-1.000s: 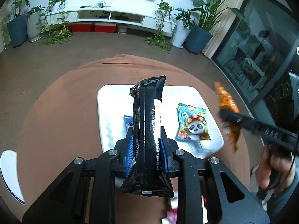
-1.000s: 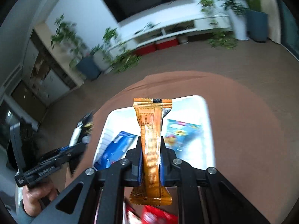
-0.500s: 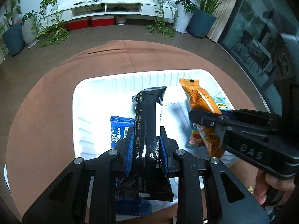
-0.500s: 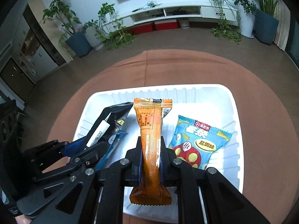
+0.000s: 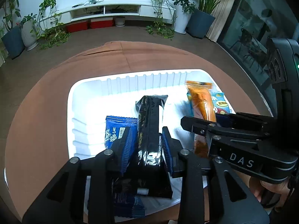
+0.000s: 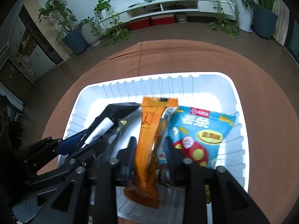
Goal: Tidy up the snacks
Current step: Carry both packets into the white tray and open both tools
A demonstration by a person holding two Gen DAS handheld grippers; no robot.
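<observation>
Right hand-held gripper (image 6: 150,147) opening, orange packet (image 6: 149,149) between pads (over white tray (image 6: 241,149)).

- The room is dimly lit; the white tray (image 5: 87,93) is blown out to a glare along its rim and ribbed wall.
- Motion blur is seen on the orange packet (image 6: 147,149) in both views.
- Strong fisheye bending and dark vignetted corners are noted at the edges.
</observation>
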